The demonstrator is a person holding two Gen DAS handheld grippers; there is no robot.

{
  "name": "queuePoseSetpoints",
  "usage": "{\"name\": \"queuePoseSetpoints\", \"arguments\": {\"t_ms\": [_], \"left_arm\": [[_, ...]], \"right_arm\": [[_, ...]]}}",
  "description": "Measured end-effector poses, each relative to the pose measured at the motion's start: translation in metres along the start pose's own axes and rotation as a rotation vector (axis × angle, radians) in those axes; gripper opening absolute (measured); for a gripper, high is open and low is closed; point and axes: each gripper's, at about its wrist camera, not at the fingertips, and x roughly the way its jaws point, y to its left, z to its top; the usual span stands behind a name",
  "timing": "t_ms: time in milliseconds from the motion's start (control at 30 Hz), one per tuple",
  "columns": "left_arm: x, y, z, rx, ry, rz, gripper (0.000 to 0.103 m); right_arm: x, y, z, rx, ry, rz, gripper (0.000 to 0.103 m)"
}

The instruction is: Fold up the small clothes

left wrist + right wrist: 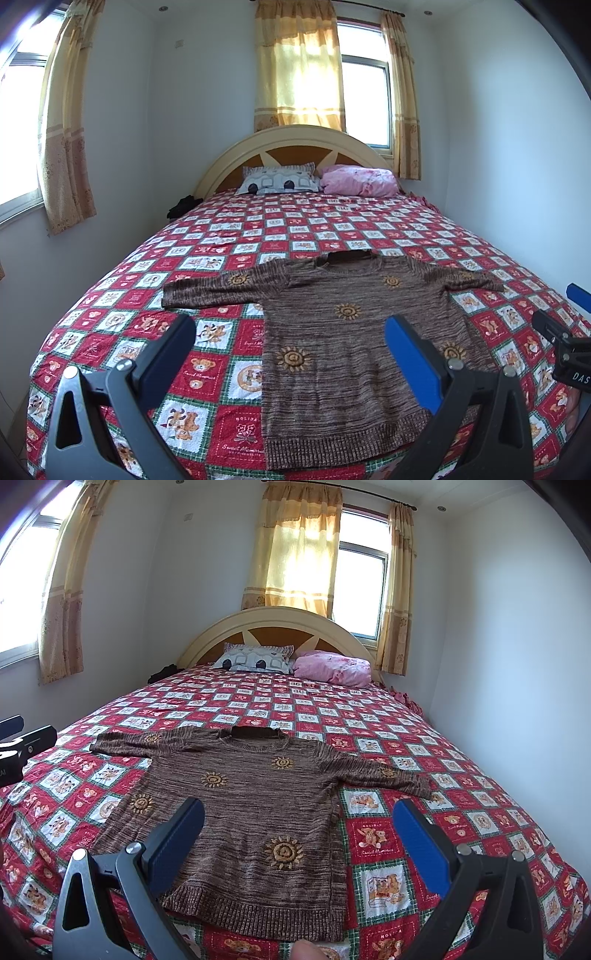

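Observation:
A small brown knitted sweater [343, 332] [255, 812] with embroidered yellow suns lies flat and face up on the bed, both sleeves spread sideways, collar towards the headboard. My left gripper [290, 328] hovers open above the sweater's lower left part and the bedspread beside it, holding nothing. My right gripper [299, 812] hovers open above the sweater's lower right part, also holding nothing. The right gripper shows at the right edge [561, 343] of the left wrist view, and the left gripper at the left edge [22, 746] of the right wrist view.
The bed carries a red, white and green checked bedspread [221, 369] [424, 849]. A patterned pillow [279, 180] and a pink bundle [360, 180] lie by the headboard [295, 144]. A dark object [183, 206] sits at the far left edge. Walls close both sides.

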Motion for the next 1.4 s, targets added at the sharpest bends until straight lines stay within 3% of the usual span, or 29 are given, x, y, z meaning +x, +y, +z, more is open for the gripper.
{"name": "queuePoseSetpoints", "arguments": {"t_ms": [333,500,733,967,1067,1133,1200,1300,1400], "left_arm": [[0.04,-0.003,-0.01,0.045,0.053,0.008,0.103],[0.078,-0.01,-0.01,0.095,0.114,-0.013,0.103],[0.133,-0.033,0.002,0.159,0.123,-0.028,0.103],[0.191,-0.045,0.007,0.197,0.15,-0.015,0.103],[0.212,-0.034,0.003,0.171,0.179,0.021,0.103],[0.22,-0.026,0.0,0.142,0.199,0.033,0.103],[0.228,-0.018,-0.007,0.112,0.226,0.033,0.103],[0.242,-0.014,-0.014,0.091,0.264,0.037,0.103],[0.251,-0.012,-0.021,0.067,0.285,0.041,0.103]], "right_arm": [[0.039,-0.013,-0.018,0.038,0.092,0.023,0.102],[0.067,-0.028,-0.029,0.066,0.151,0.044,0.102],[0.112,-0.076,-0.035,0.117,0.242,0.013,0.102],[0.16,-0.142,-0.017,0.231,0.296,0.004,0.101],[0.187,-0.178,-0.011,0.316,0.304,-0.002,0.093],[0.211,-0.205,-0.01,0.418,0.331,0.001,0.08],[0.235,-0.228,-0.012,0.516,0.353,0.004,0.076],[0.272,-0.255,-0.015,0.614,0.363,-0.038,0.064],[0.302,-0.277,-0.022,0.715,0.387,-0.045,0.061]]}}
